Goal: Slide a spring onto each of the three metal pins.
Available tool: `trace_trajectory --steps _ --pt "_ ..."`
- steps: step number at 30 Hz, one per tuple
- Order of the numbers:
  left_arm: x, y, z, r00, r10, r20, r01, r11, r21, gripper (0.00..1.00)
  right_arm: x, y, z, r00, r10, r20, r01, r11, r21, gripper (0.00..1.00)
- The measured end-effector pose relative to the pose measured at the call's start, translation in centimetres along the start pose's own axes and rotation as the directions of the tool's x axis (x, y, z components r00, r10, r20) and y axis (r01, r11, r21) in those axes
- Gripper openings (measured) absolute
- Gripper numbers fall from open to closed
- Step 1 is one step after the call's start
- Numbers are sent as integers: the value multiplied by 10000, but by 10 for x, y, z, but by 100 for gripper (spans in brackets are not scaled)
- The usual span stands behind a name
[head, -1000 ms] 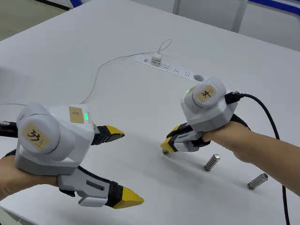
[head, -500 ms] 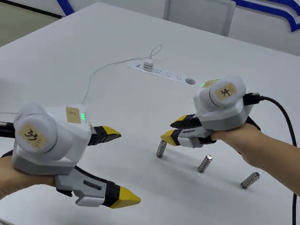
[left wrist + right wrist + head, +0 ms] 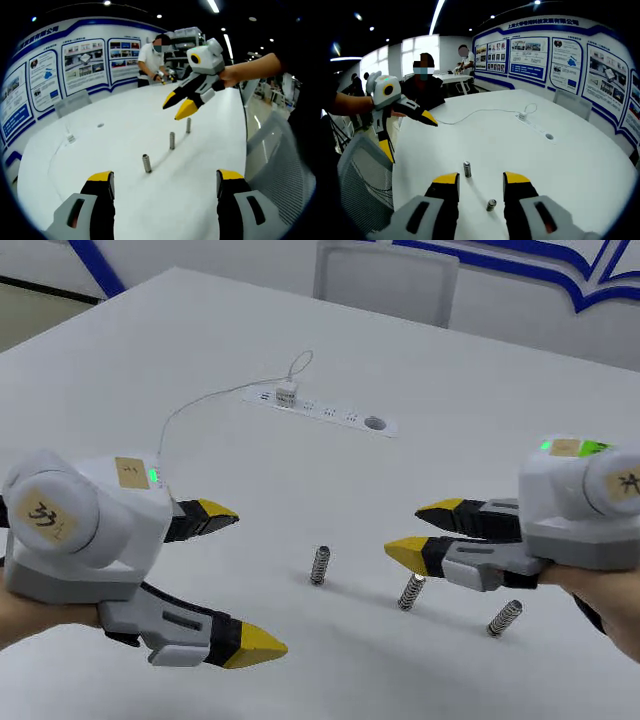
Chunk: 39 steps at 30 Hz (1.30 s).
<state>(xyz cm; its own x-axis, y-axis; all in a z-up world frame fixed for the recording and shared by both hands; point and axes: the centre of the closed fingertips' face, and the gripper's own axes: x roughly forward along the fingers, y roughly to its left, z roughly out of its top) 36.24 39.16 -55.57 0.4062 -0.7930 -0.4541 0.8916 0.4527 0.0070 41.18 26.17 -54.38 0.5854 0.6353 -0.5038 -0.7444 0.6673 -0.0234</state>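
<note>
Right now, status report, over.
Left gripper open, empty. Right gripper open, empty. Three springs upright on table. Power strip far behind.

place: office showroom | signs: poster boards [image 3: 545,52] behind white table [image 3: 580,150] | mesh chair [image 3: 362,175] beside table | ceiling strip lights [image 3: 438,12] above

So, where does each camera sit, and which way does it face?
Head view: on the headset, facing forward and down at the table, springs, left gripper, right gripper; left hand and right hand show.
Left gripper view: on the left gripper, facing along its open jaws toward the right gripper.
Right gripper view: on the right gripper, facing along its jaws toward the left gripper.
Shared: head and left gripper views show all three springs.
</note>
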Motion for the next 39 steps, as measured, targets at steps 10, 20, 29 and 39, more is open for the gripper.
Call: trace_trajectory --steps 10,20,29,39 --pt "-5 6 12 9999 49 -158 -44 9994 345 89 -66 -24 -19 9895 -1096 939 1018 9913 834 41" --pt "-15 2 17 9993 -371 -98 374 9987 340 94 -119 -34 -31 9704 -2075 1236 1952 9752 1047 45" --pt "-29 15 27 9999 -12 143 11 10000 43 95 -156 -27 -52 9649 -2419 1019 2349 9690 762 55" --pt "-34 7 34 9982 -335 494 355 9986 -392 97 -163 -2 -76 9807 -1944 221 1931 9797 530 68"
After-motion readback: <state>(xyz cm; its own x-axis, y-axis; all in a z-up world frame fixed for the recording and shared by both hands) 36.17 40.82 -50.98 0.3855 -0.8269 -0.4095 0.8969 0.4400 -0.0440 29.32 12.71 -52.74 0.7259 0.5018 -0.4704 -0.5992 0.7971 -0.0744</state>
